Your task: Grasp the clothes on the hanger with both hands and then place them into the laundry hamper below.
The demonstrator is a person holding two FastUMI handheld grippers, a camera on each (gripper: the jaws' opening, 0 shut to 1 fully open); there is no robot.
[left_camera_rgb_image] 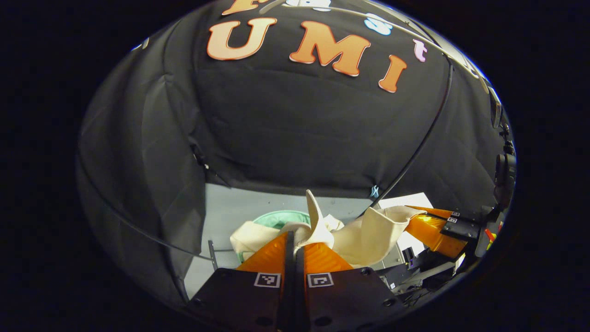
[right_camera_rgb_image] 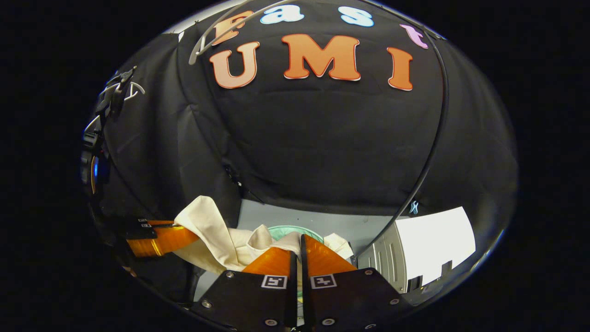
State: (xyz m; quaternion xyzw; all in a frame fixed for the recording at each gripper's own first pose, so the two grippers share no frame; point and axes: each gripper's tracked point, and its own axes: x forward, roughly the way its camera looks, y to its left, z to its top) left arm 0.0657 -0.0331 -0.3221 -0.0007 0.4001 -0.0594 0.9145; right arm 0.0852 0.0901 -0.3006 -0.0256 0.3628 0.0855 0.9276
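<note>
A cream garment (left_camera_rgb_image: pixel 364 235) hangs stretched between the two grippers, above a pale green laundry hamper (left_camera_rgb_image: pixel 279 217) on the floor. In the left gripper view my left gripper (left_camera_rgb_image: pixel 295 240) is shut on a fold of the cloth, and the right gripper (left_camera_rgb_image: pixel 415 216) pinches its other end at the right. In the right gripper view my right gripper (right_camera_rgb_image: pixel 298 243) is shut on the garment (right_camera_rgb_image: pixel 216 240), with the hamper's green rim (right_camera_rgb_image: pixel 288 229) just beyond the fingertips. The left gripper (right_camera_rgb_image: pixel 177 230) holds the cloth at the left there.
A white cabinet (right_camera_rgb_image: pixel 428 244) stands to the right of the hamper. A black cable (right_camera_rgb_image: pixel 433 152) runs down the booth wall to the floor. A white hanger (right_camera_rgb_image: pixel 216 27) shows high up at the left. Grey floor (left_camera_rgb_image: pixel 239 207) surrounds the hamper.
</note>
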